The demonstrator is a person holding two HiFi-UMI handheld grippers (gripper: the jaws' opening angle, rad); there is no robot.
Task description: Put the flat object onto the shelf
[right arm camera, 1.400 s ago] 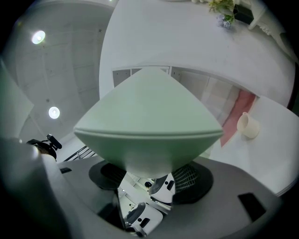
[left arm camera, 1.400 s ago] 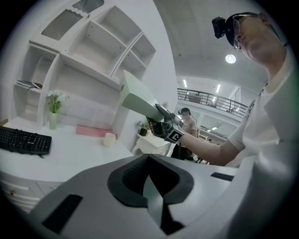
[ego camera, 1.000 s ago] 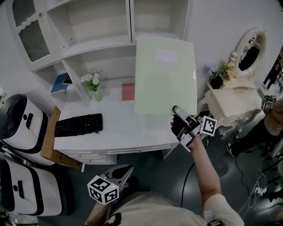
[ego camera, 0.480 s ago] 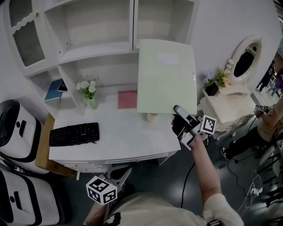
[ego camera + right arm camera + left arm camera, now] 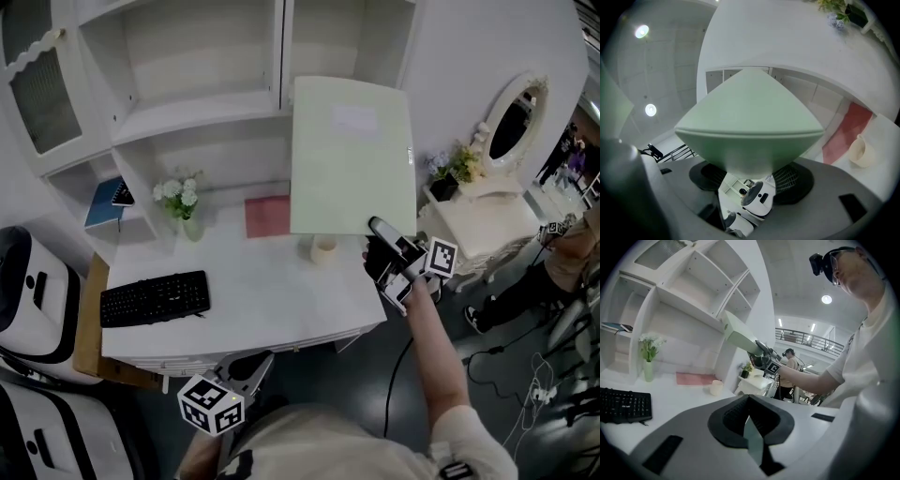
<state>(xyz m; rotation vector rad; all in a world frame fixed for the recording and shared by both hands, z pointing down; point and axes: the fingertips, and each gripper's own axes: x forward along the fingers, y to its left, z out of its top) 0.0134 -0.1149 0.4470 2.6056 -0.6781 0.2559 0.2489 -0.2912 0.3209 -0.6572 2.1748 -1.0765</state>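
- My right hand-held gripper [image 5: 377, 234] was clamped on the lower right corner of the pale green folder [image 5: 352, 155]. In the right gripper view the folder's edge [image 5: 750, 122] sat between the two dark pads.
- The folder was up in the air, its broad face toward my head camera. It stood in front of the right-hand bay of the white shelf unit [image 5: 206, 103] and above the back of the bench [image 5: 262, 291], touching neither as far as I could see.
- My left hand-held gripper [image 5: 255, 366] hung low, in front of the bench's near edge. Its jaws were together with nothing between them.
- From the left gripper view the folder [image 5: 738, 333] slanted up and away from the right hand-held gripper [image 5: 764, 355].
- On the bench lay a black keyboard [image 5: 155, 298] at the left, a vase of white flowers [image 5: 178, 202] behind it, and a pink sheet [image 5: 267, 216] by the back wall. A small cream cup [image 5: 323, 249] stood just below the folder's lower edge.
- A blue book [image 5: 103, 202] lay in the low cubby at the left.
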